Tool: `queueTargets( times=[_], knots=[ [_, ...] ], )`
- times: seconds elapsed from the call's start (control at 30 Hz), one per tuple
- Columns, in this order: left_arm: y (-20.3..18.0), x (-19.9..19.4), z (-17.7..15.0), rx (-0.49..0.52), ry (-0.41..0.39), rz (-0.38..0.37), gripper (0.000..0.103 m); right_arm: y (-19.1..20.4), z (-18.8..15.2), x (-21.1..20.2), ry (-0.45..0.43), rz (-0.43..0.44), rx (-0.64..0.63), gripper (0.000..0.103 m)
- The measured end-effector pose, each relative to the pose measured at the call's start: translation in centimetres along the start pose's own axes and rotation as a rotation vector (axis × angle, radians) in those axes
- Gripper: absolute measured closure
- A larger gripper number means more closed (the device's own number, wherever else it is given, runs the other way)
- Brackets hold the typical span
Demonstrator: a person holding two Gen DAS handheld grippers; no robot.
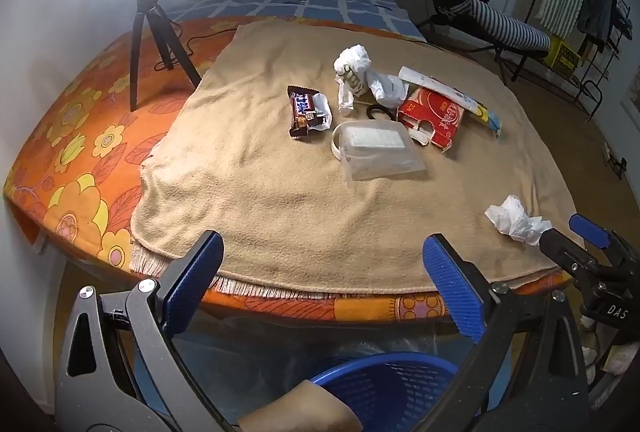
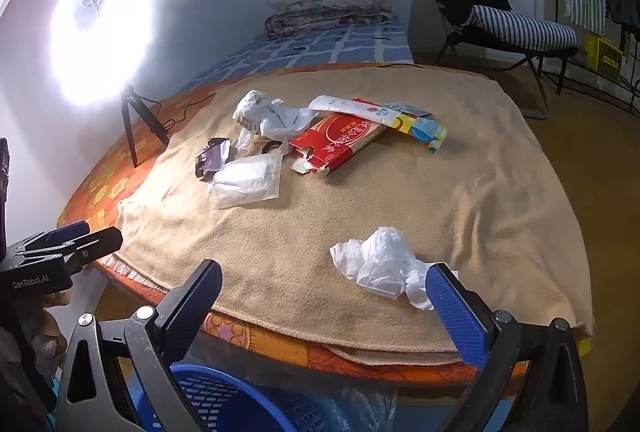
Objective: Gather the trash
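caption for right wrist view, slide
Open right gripper hovers by crumpled tissue on tan blanket; blue basket below.

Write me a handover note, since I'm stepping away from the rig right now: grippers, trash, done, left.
Left gripper: open, empty.
Right gripper: open, empty, by the crumpled tissue near the blanket's front edge.
Further back: candy wrapper, clear pouch, red box, white bag, long paper packet.
Blue basket sits below the table edge.
Done: nothing visibly collected.
Left: all of it.
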State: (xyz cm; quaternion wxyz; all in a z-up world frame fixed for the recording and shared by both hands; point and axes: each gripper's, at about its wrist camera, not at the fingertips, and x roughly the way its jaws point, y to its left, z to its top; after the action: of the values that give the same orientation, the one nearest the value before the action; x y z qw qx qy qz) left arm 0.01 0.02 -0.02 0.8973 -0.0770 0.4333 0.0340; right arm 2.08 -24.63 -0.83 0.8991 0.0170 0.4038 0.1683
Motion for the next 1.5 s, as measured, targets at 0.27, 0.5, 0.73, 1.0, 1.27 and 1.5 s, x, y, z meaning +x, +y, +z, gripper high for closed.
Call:
queueTargets(
  times=[0.27,0.5,0.73,1.0,1.27,1.5],
  knots=[
    [0.01,0.11,0.13,0.006,0.000,0.007,0.002,0.06,0.01,-0.10,-0.004,-0.003,-0.003,0.000],
    [0.01,0.37,-0.02,0.011,0.003,0.011,0.002,0.02,-0.04,-0.22,-0.005,-0.003,-0.002,0.000],
    [0.21,0.45,-0.10,0.012,0.006,0.012,0.002,0.04,-0.07,-0.19,-0.004,-0.004,-0.001,0.000],
    [0.11,0.47,-0.10,0.013,0.008,0.015,0.002,-0.01,-0.08,-0.28,-0.004,-0.004,-0.001,0.000],
    [0.12,0.53,-0.09,0.013,0.008,0.017,0.001,0.01,-0.03,-0.27,-0.004,-0.003,0.000,0.000],
    [0.04,0.52,-0.07,0.015,0.011,0.019,0.001,-0.02,-0.02,-0.35,-0.003,-0.004,0.001,0.000]
  ],
)
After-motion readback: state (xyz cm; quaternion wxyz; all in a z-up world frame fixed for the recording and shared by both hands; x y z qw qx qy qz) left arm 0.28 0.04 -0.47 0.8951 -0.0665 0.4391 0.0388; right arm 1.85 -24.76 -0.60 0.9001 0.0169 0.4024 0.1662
